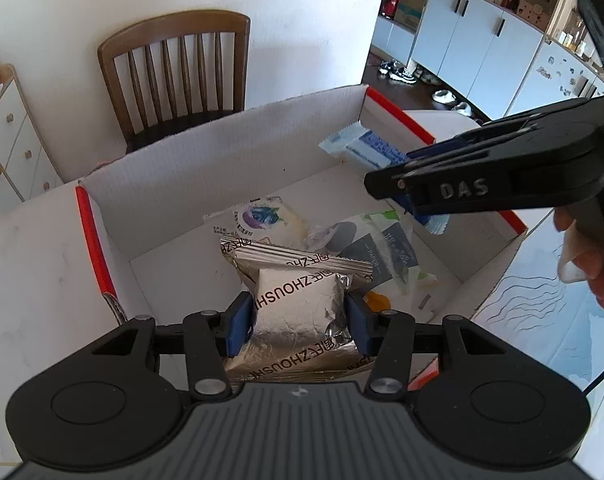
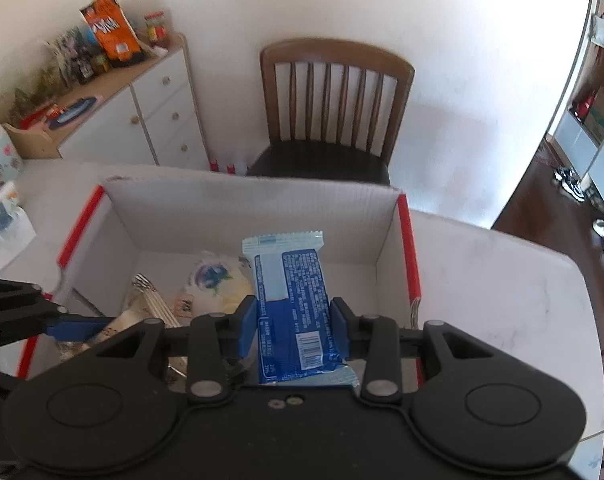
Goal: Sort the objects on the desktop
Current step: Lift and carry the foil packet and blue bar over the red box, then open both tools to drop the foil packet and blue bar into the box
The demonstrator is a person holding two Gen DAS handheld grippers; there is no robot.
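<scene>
A white cardboard box with red edges [image 1: 222, 148] [image 2: 246, 208] stands open on the white table. My left gripper [image 1: 298, 318] is shut on a silver foil snack packet [image 1: 298, 300] and holds it over the box. My right gripper [image 2: 296, 322] is shut on a blue snack wrapper [image 2: 294, 292] above the box; it also shows in the left wrist view [image 1: 381, 184] with the wrapper [image 1: 361, 146]. In the box lie a blueberry-print packet [image 1: 262, 218] [image 2: 212, 276] and a grey-and-white tissue pack [image 1: 377, 256].
A wooden chair [image 1: 178, 76] [image 2: 333, 104] stands behind the table. A white drawer cabinet [image 2: 142, 120] with snacks on top is at the back left. Small packs [image 2: 0, 216] lie on the table to the left of the box.
</scene>
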